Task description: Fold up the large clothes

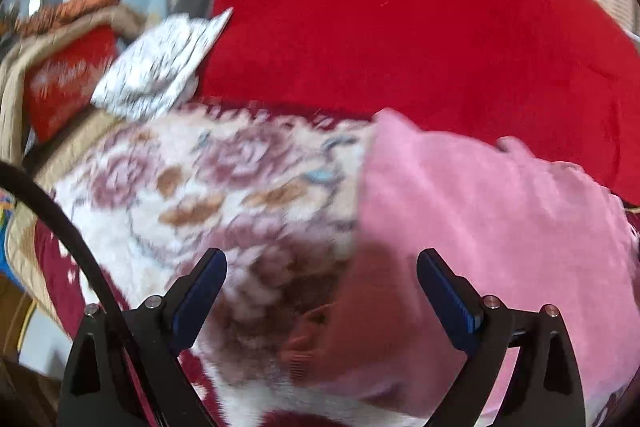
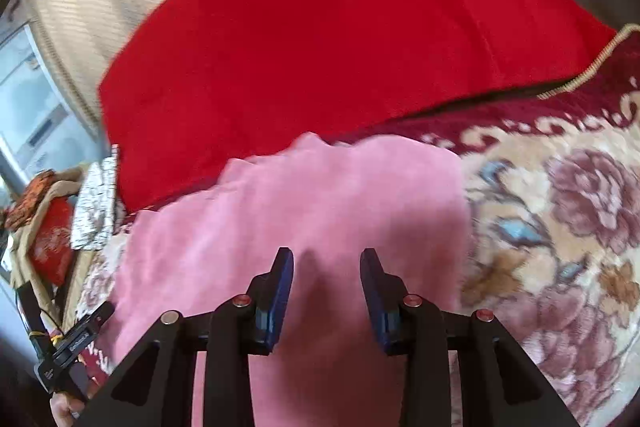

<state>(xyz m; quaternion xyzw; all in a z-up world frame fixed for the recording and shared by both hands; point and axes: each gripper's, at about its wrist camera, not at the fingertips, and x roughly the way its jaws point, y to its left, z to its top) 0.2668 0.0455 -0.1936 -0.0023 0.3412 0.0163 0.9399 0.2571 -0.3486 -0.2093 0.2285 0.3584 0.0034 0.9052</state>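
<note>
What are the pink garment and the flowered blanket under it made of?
The pink garment looks like soft fleece or velour: a matte, faintly fuzzy surface that lies in gentle folds. The flowered blanket seems to be thick plush, with a deep fluffy pile blurring its rose pattern. Motion blur leaves both uncertain.

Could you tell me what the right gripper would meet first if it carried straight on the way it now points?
Most likely the pink garment: the right gripper, jaws open and empty, points straight over it. The red blanket lies beyond. Depth is unclear through the fisheye blur.
</note>
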